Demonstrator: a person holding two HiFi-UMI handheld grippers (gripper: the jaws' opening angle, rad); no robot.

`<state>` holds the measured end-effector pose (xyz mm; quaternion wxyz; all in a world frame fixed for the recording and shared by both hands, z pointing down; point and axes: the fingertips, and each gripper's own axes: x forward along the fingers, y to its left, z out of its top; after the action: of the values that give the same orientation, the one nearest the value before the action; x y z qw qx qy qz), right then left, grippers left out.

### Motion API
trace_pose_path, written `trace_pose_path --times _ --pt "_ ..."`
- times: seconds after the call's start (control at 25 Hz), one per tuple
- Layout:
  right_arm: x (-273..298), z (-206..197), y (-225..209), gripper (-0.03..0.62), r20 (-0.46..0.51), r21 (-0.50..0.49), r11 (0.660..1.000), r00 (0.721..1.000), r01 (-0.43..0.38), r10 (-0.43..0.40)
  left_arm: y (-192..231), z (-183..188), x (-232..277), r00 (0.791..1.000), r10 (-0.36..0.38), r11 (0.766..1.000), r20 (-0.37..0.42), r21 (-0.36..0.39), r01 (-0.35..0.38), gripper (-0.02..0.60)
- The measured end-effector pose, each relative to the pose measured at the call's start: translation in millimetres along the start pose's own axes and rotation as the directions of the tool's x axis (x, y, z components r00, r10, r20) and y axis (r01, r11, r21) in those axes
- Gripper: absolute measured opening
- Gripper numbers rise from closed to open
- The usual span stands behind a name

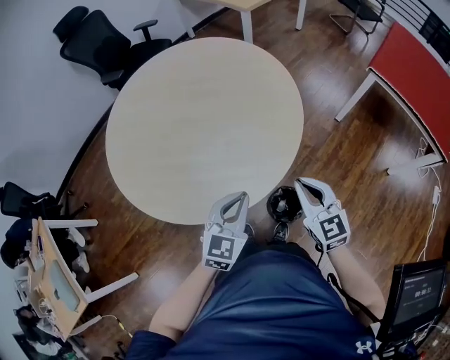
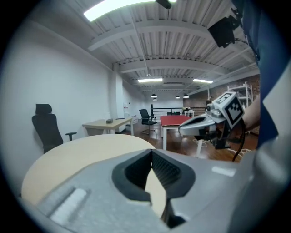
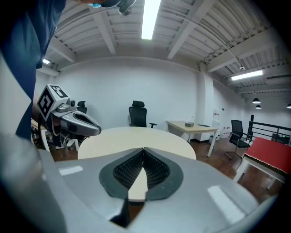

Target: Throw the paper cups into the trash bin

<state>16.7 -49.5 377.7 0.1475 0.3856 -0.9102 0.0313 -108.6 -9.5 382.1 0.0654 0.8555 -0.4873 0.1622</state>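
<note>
No paper cup shows in any view. The round light-wood table [image 1: 204, 126] has a bare top. A small black trash bin [image 1: 283, 204] stands on the floor at the table's near edge; what it holds I cannot make out. My left gripper [image 1: 243, 195] is just left of the bin, shut, nothing between its tips. My right gripper [image 1: 298, 182] is just right of the bin, also shut and empty. In the left gripper view my own jaws [image 2: 151, 150] meet and the right gripper [image 2: 181, 130] hangs ahead. The right gripper view shows closed jaws [image 3: 143, 149] and the left gripper [image 3: 98, 131].
A black office chair [image 1: 105, 42] stands beyond the table at the far left. A red-topped table [image 1: 415, 77] is at the right, a pale desk [image 1: 246, 7] at the back. A wooden stand [image 1: 53, 281] is at the lower left, a monitor [image 1: 416, 290] at the lower right.
</note>
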Motion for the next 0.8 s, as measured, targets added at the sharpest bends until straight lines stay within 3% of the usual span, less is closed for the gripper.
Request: trace_pose_path --times 0.28,0.48,0.68,0.8 --pt "36.5 24.3 18.5 0.011 0.034 -0.024 0.997 0.997 -0.074 0.075 35.8 -4.9 -28.0 0.992 0.127 0.991 0.004 -0.039 -0.127 0.003" --pt "29.1 28.2 43.5 0.011 0.039 -0.032 0.988 0.987 -0.152 0.153 34.0 -5.7 -46.4 0.984 0.18 0.982 -0.014 -0.063 -0.181 0.003" --pt "9.1 26.7 56.5 0.011 0.052 0.016 0.979 0.978 -0.204 0.203 11.8 12.0 -60.1 0.98 0.201 0.973 -0.014 -0.117 -0.201 0.003" --pt "-4.1 26.1 67.7 0.011 0.058 0.005 0.981 0.979 -0.196 0.196 -5.0 14.6 -69.8 0.985 0.171 0.979 0.004 -0.11 -0.17 0.003"
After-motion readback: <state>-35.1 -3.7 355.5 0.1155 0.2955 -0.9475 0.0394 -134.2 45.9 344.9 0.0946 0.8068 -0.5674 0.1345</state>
